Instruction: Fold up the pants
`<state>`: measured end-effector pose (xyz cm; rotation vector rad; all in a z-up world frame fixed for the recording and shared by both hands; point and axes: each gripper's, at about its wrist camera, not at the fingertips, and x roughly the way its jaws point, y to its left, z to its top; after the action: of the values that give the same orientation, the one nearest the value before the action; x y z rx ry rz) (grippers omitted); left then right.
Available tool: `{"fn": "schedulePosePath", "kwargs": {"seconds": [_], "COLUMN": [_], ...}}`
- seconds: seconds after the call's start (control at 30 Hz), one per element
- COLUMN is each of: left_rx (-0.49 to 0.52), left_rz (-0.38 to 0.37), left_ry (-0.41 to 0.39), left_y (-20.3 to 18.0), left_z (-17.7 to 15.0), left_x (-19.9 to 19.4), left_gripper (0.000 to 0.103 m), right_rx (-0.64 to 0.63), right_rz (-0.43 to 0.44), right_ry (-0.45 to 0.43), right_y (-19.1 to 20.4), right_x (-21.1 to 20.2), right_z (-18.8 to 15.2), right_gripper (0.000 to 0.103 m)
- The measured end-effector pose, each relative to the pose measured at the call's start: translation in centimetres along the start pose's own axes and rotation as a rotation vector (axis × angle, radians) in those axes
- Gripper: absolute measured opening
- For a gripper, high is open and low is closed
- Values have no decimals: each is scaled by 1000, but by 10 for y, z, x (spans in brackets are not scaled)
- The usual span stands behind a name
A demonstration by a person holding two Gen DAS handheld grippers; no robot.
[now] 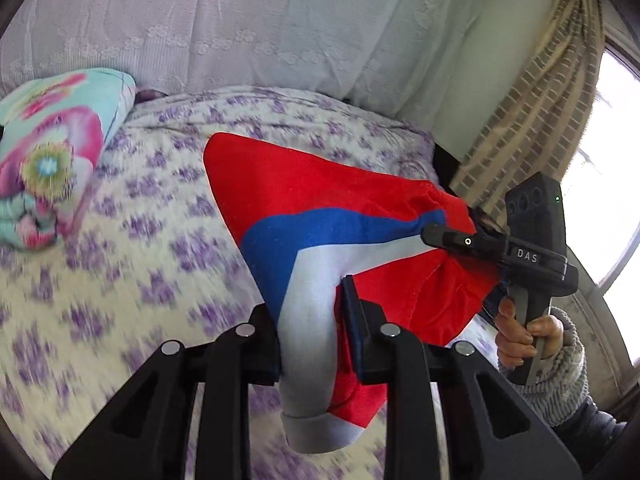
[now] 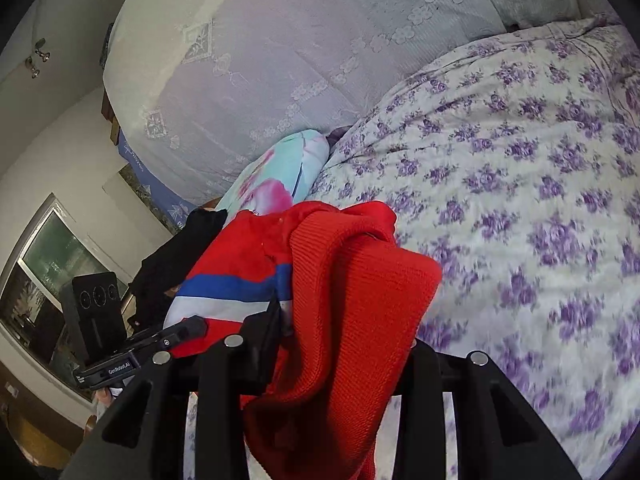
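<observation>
Red pants with blue and white stripes (image 1: 320,208) hang clamped in left gripper (image 1: 310,344) and right gripper (image 2: 344,344) at frame bottom; "DAS" lettering on right gripper's body

Bedroom, daylit.
You face a bed (image 2: 520,184) in purple-flowered cover, lace-draped headboard (image 1: 240,20), checked curtain (image 1: 532,112), bright window (image 1: 616,152).

Red knit pants (image 1: 320,184) with blue and white stripes hang bunched, clamped between both pairs of jaws.
</observation>
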<state>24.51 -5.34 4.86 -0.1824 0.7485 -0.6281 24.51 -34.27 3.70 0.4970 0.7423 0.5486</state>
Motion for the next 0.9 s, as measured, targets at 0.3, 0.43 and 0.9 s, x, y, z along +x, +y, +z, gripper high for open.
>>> {"fn": "schedulePosePath", "kwargs": {"seconds": [0.3, 0.43, 0.9], "left_rx": [-53, -107, -137], "left_rz": [75, 106, 82], "left_ry": [43, 99, 100], "left_y": [97, 133, 158], "left_z": [47, 40, 21], "left_x": [102, 147, 169], "left_gripper": [24, 24, 35], "right_rx": [-7, 28, 90], "right_rz": [-45, -77, -95], "right_ry": [56, 114, 149], "right_y": [-62, -97, -110], "right_x": [133, 187, 202], "right_z": [66, 62, 53], "right_gripper": [36, 36, 41]}}
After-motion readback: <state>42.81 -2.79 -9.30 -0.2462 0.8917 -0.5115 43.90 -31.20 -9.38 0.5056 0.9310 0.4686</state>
